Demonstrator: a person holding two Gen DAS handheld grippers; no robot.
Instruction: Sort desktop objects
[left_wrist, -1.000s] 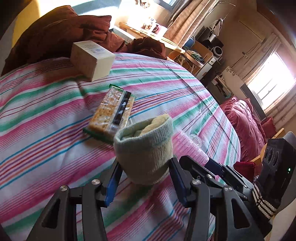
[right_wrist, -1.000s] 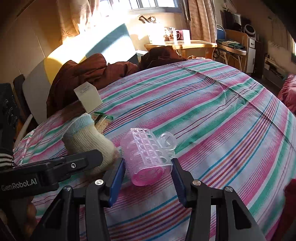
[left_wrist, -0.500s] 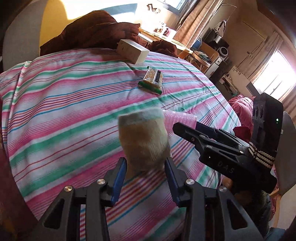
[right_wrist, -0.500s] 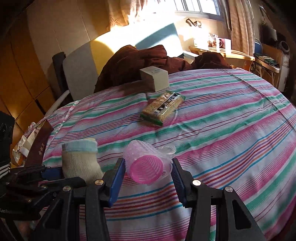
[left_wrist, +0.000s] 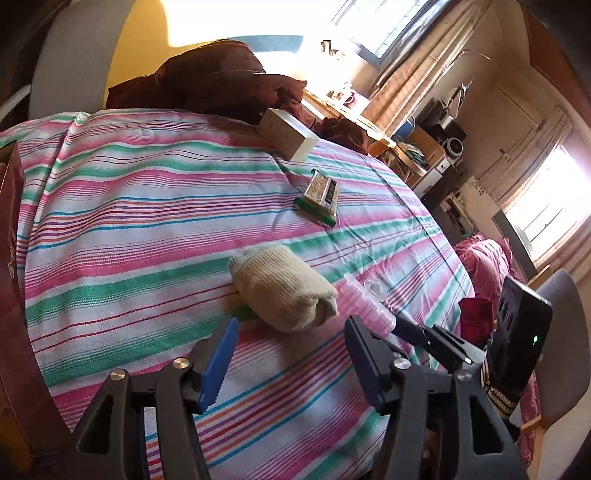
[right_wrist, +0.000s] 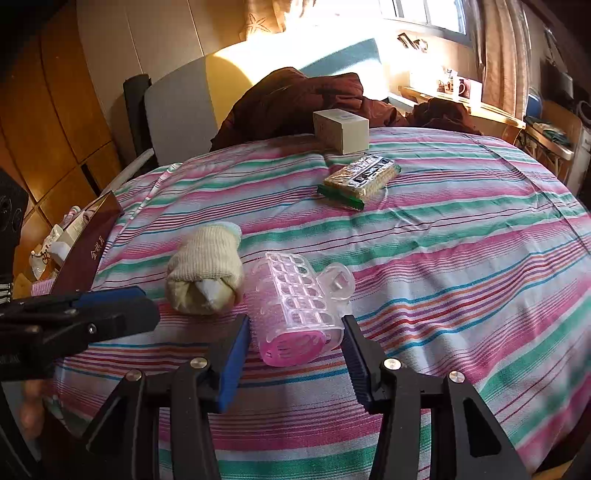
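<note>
Rolled cream sock (left_wrist: 284, 288), ribbed knit, lies on striped cloth of tabletop (left_wrist: 129, 221), just before left tongs (left_wrist: 291, 354), spread, touching nothing. Beside it pink plastic roller (right_wrist: 295, 306), lattice cylinder, between spread right tongs (right_wrist: 295, 354). Farther: cracker pack (right_wrist: 360, 179), cardboard box (right_wrist: 341, 131).

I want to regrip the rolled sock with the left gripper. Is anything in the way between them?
Nothing visible. The left gripper is open, and the rolled sock lies on bare striped cloth just ahead. The pink hair roller sits beside the sock, off the approach line.
</note>
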